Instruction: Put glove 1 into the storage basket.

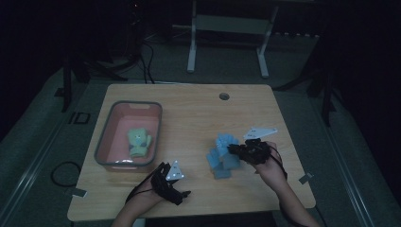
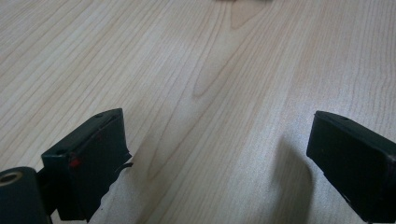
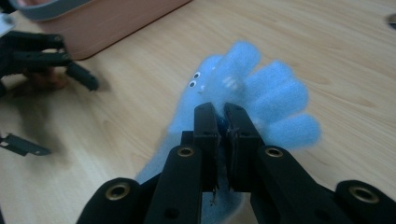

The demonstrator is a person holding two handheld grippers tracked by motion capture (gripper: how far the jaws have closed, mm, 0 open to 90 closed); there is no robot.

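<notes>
The room is dark around a wooden table [image 1: 198, 118]. The right gripper [image 3: 223, 122] squeezes a fuzzy blue glove [image 3: 261, 98], right of the pink bin [image 1: 106, 137]. The left gripper [image 2: 215, 154] rests below the bin, jaws wide apart.

Bin [image 1: 105, 142] on the counter [image 1: 198, 113] at my left, plush toy [image 1: 139, 143] inside it, my left gripper [image 1: 166, 182] just before the bin, glove [image 1: 221, 156] in my right gripper [image 1: 235, 150], right of the bin
</notes>
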